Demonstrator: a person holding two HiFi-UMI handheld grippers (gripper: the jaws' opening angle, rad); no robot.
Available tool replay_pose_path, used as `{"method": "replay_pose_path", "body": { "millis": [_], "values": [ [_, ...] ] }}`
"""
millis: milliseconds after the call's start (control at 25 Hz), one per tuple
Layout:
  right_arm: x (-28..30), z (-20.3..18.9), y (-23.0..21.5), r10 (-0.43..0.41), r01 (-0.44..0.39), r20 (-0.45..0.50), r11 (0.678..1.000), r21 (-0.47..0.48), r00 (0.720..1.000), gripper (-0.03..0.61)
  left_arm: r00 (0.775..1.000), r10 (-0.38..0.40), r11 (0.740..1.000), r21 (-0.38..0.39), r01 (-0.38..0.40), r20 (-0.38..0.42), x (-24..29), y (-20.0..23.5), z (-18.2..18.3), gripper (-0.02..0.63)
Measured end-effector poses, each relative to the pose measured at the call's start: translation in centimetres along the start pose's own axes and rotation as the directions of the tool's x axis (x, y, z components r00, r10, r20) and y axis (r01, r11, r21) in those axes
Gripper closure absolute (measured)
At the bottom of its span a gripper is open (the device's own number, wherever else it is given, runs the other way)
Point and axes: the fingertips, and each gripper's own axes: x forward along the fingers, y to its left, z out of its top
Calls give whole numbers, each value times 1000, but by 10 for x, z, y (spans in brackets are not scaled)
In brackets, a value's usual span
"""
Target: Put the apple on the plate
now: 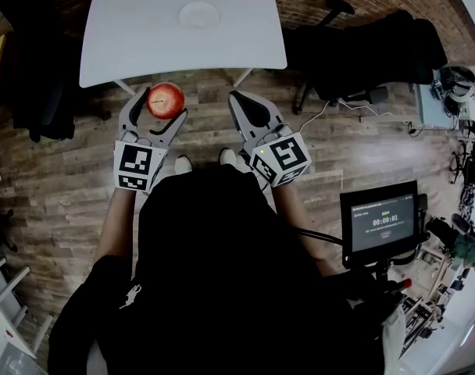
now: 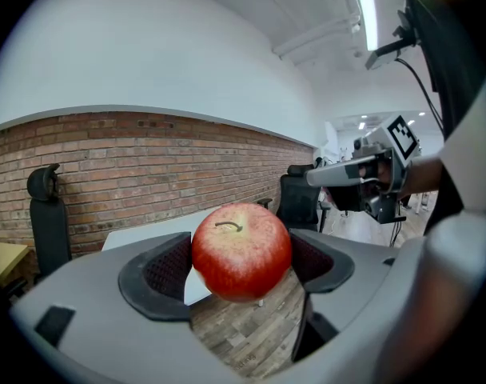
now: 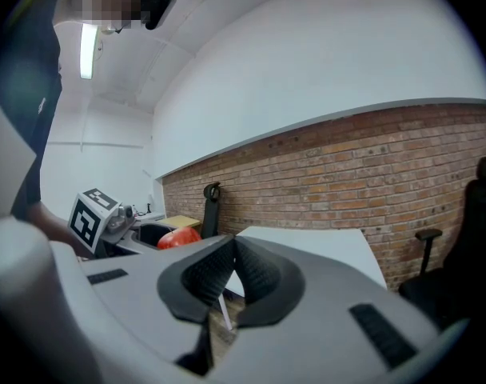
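A red apple (image 1: 166,99) is clamped between the jaws of my left gripper (image 1: 161,106), held in the air just in front of the near edge of the white table (image 1: 136,30). In the left gripper view the apple (image 2: 241,250) fills the gap between the black pads, stem up. A white plate (image 1: 199,14) lies near the table's far middle. My right gripper (image 1: 244,105) is shut with nothing in it, its pads meeting in the right gripper view (image 3: 233,272), level with the left one. From there the apple (image 3: 177,238) shows at the left.
Dark office chairs stand left (image 1: 34,84) and right (image 1: 362,53) of the table on a wooden floor. A screen on a stand (image 1: 380,221) is at my right, with cluttered gear (image 1: 456,108) beyond. A brick wall (image 2: 147,158) runs behind the table.
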Motion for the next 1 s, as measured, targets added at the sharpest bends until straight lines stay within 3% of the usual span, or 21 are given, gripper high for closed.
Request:
{"method": "replay_pose_path", "body": {
  "millis": [320,560,1000],
  "values": [
    [1,-2,1,-12,12,-11,1000,7,1000,575,1000,-7,1000,-3,7,-6,-1,6,-1,225],
    [12,-14,52,-10,9,-19,1000,-21,1000,575,1000,4,1000,-18,-4,8,-46,26,-31,225],
    [16,-11,57,1,-2,-36,1000,-29,999,575,1000,27,999,-37,-27,5,-53,37,-35,225]
  ]
}}
